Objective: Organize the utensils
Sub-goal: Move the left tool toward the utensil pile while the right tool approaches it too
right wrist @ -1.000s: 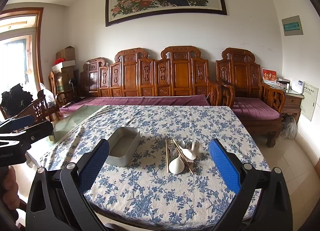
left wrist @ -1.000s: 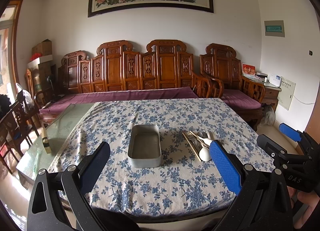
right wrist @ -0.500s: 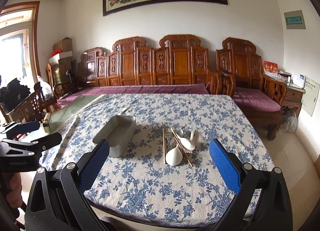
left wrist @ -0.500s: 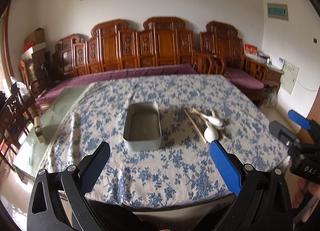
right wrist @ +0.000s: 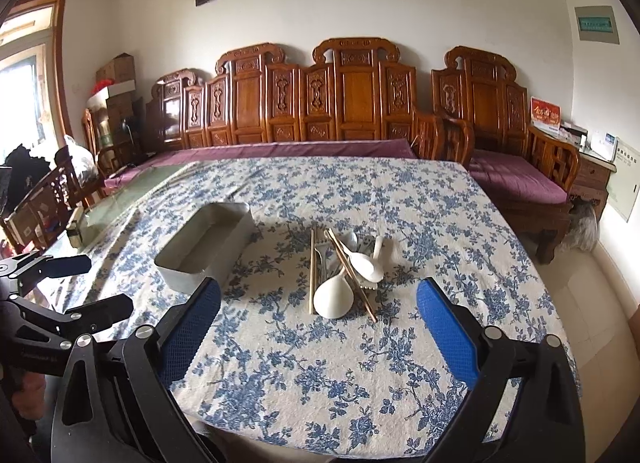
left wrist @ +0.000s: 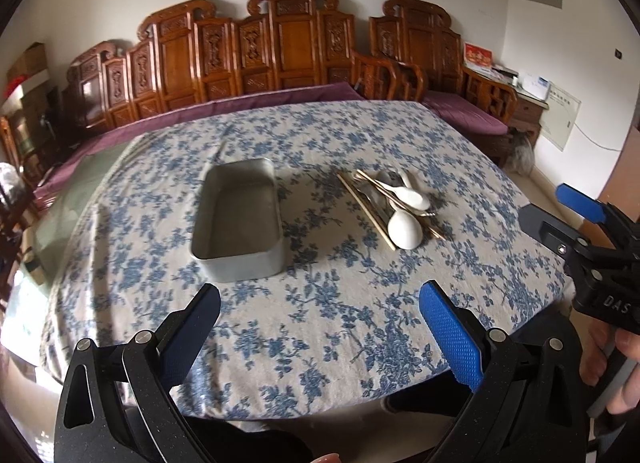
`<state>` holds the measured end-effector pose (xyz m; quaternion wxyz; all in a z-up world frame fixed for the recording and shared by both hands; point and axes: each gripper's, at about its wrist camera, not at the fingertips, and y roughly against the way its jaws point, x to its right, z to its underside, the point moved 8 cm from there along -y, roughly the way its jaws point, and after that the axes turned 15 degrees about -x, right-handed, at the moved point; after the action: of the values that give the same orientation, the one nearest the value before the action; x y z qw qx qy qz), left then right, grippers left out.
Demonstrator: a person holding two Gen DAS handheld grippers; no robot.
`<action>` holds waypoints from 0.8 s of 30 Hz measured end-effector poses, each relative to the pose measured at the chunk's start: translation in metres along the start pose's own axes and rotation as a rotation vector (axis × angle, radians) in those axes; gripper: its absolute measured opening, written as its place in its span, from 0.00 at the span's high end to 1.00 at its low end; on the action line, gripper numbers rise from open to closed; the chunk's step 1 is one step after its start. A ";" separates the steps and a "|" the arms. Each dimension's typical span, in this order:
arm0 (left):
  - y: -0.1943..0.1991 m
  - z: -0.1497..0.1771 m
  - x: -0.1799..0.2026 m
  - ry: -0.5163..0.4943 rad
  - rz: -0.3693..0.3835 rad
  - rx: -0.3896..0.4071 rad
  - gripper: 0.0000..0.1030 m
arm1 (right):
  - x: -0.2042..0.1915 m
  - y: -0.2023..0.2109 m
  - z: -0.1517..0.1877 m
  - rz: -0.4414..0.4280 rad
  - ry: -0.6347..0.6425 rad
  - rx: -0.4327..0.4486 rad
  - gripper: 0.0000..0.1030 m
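Observation:
An empty grey metal tin (left wrist: 240,219) (right wrist: 206,245) sits on the table's blue-flowered cloth. To its right lies a pile of utensils: white ceramic spoons (left wrist: 405,229) (right wrist: 334,297), wooden chopsticks (left wrist: 366,211) (right wrist: 312,269) and some metal pieces under them. My left gripper (left wrist: 320,333) is open over the near edge of the table, short of the tin. My right gripper (right wrist: 318,327) is open too, hovering just in front of the spoons with nothing between its fingers. Each gripper also shows at the side of the other's view.
The tablecloth (right wrist: 360,363) covers most of a glass-topped table; bare glass (right wrist: 116,207) shows at the left. Carved wooden benches with purple cushions (right wrist: 516,179) stand behind and to the right. Wooden chairs (right wrist: 44,203) crowd the left side.
Both grippers have moved forward and tilted down toward the table; the tin and the utensil pile look larger and closer. Nothing on the table has moved.

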<state>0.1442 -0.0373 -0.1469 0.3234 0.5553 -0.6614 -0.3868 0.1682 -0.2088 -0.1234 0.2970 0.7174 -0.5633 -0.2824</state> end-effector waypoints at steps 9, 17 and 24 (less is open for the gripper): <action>-0.037 -0.010 0.011 -0.043 0.017 -0.041 0.06 | 0.040 -0.048 -0.003 0.031 -0.015 -0.060 0.21; -0.063 -0.029 0.020 -0.062 0.045 -0.059 0.06 | 0.075 -0.105 -0.020 0.030 -0.009 -0.139 0.36; -0.092 -0.042 0.029 -0.075 0.035 -0.092 0.06 | 0.081 -0.173 -0.044 -0.022 0.016 -0.215 0.37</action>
<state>0.2196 -0.0799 -0.2065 0.3304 0.5133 -0.6642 -0.4315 0.3282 -0.2504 -0.2288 0.3736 0.6898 -0.5196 -0.3384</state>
